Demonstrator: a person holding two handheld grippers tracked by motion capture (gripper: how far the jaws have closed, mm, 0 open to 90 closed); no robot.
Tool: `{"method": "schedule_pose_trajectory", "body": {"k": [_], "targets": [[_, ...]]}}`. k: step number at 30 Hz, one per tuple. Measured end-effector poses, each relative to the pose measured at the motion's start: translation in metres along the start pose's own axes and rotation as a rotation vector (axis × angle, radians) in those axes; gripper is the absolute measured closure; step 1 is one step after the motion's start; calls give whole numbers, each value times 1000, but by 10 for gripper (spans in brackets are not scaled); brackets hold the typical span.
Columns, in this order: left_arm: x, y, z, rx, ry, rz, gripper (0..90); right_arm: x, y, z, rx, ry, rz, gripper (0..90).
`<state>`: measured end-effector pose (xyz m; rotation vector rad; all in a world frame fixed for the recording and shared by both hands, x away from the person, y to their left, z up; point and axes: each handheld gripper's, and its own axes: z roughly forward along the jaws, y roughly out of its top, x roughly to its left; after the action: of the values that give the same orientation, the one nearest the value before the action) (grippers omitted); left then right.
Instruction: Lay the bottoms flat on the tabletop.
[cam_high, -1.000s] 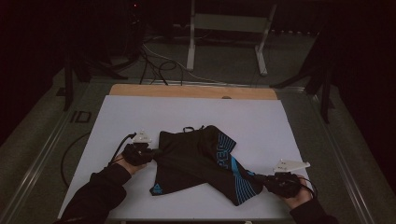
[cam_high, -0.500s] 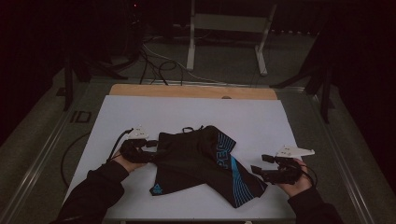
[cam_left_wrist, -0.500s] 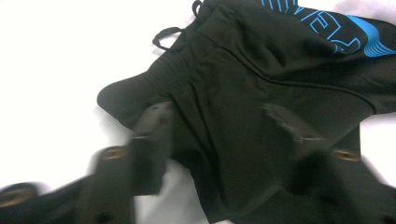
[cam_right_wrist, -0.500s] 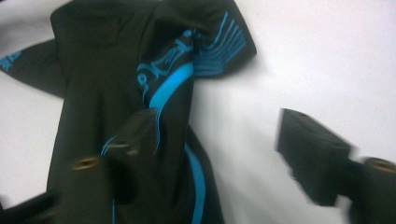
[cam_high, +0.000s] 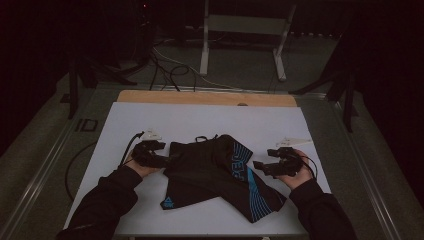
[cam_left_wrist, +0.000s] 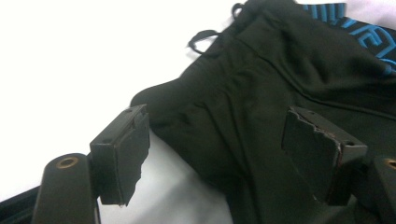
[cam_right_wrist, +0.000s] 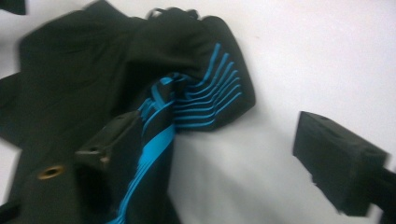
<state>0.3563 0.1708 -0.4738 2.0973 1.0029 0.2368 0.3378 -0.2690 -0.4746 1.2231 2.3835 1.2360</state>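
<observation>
From the high view, the black shorts (cam_high: 215, 175) with blue stripes lie crumpled across the middle of the white tabletop (cam_high: 200, 120), one leg trailing toward the near right. The left hand-held gripper (cam_high: 161, 159) sits right at the shorts' left edge, its jaws having just been opening; the right hand-held gripper (cam_high: 261, 167) hangs just off the right side of the fabric, jaws apart, nothing in them. Both have let go, so the garment is free, and it's far from flat. The risk, I'd say: the bunched folds stay as they are and any next grab catches two layers at once.

Over to the left gripper view: the jaws stand wide, and the dark cloth of the shorts (cam_left_wrist: 280, 93) runs under and between them without either pad pressing it. Look at that drawstring loop (cam_left_wrist: 201, 38) near the waistband; a careless closing sweep could snag it and drag the whole bundle instead of one edge. The fabric is thin and limp, so a shallow pinch may simply slip out.

Now the right gripper view, a bit blurred: jaws wide, bare tabletop between them, the striped leg (cam_right_wrist: 205, 88) folded back on itself just beyond the left jaw. Closing from here would bite air or clip only the stripe's edge, and pulling on that fold could tighten the twist rather than open it.
</observation>
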Motion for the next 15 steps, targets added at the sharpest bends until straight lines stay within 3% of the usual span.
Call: {"method": "schedule_pose_trajectory", "body": {"k": [5,10,15], "targets": [[12,0,10,-2,34,-48,285,-8,5,20,13,-31,79,344],[25,-2,22,21,51,-91,334,-12,5,36,39,-43,94,377],[32,-6,34,45,38,-121,413,-11,4,50,71,-56,100,428]]}}
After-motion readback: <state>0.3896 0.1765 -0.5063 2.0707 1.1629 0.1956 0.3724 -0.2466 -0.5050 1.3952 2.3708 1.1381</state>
